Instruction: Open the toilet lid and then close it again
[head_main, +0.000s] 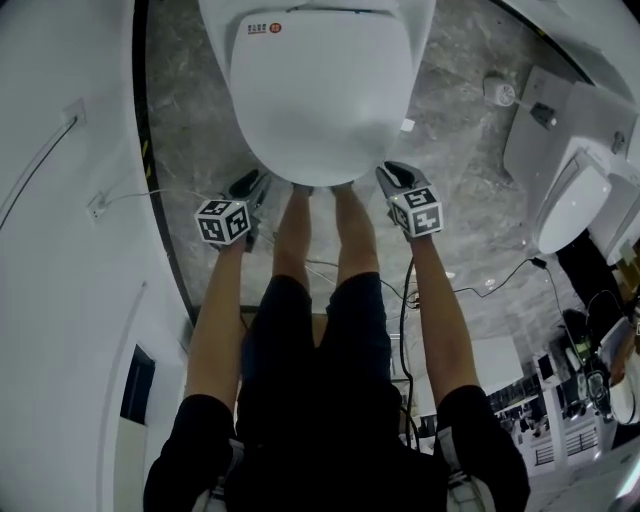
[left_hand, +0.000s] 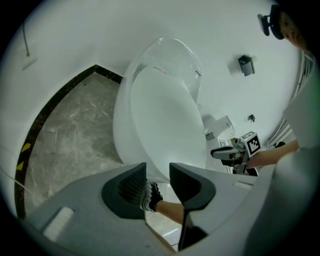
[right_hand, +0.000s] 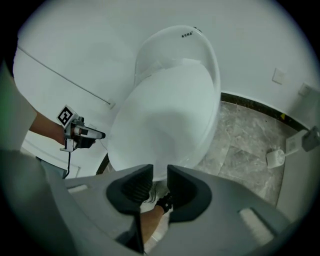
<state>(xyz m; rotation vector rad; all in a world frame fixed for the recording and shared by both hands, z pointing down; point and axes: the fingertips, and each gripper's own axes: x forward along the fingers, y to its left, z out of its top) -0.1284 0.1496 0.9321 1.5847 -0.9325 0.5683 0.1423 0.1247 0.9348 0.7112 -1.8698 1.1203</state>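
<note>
— Where is the lid right now?
— The smooth white oval toilet lid (head_main: 320, 90) lies flat on the white toilet bowl (left_hand: 120, 140), closed. Its rounded front edge points at the person's bare legs (head_main: 293, 235).
— And the two tools?
— The grey left gripper (left_hand: 157, 175) sits low at the lid's front left corner. The grey right gripper (right_hand: 159, 181) is at the front right. Each points steeply down, one on either side of the legs.
— Are they holding anything?
— No. Both pairs of dark jaws stand apart with a narrow gap. Through each gap only a black-and-white shoe (left_hand: 150, 196) and the pale floor beyond show; nothing is pinched.
— Do the tips touch the lid's rim?
— Hard to say. In the head view they sit just beside it, but contact is not clear.
— What's around?
— A grey marbled stone floor (head_main: 455, 110) and a white wall (head_main: 60, 250) on the left. A black cable (head_main: 403, 320) trails beside the right arm, and a second white toilet (head_main: 575, 205) stands well apart at the right.
</note>
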